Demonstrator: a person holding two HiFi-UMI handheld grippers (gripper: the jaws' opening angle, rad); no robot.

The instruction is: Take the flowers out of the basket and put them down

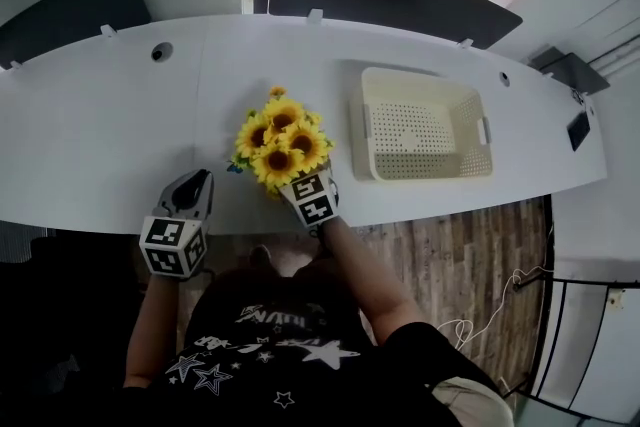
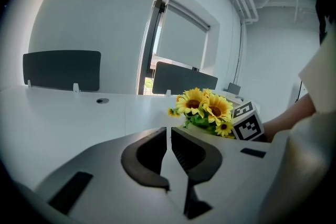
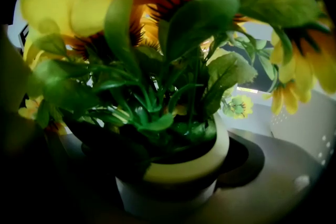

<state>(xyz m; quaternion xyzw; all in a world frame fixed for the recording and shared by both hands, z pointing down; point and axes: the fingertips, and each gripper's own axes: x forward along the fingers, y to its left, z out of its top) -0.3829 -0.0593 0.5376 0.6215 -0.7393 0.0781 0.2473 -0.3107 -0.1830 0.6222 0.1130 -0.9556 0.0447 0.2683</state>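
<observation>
Far left of the basket (image 1: 420, 75), the left gripper (image 1: 196, 181) hovers at the white table's (image 1: 100, 135) near edge, jaws nearly together, empty. Left of the basket, outside it, the flowers (image 1: 280, 143) sit against the right gripper (image 1: 296, 181), which clamps their pot (image 3: 178, 176) from the near side

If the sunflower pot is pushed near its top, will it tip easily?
Probably: the blooms spread wider than the small pot, so it looks top-heavy. The leaves seem thin and would likely bend.
</observation>
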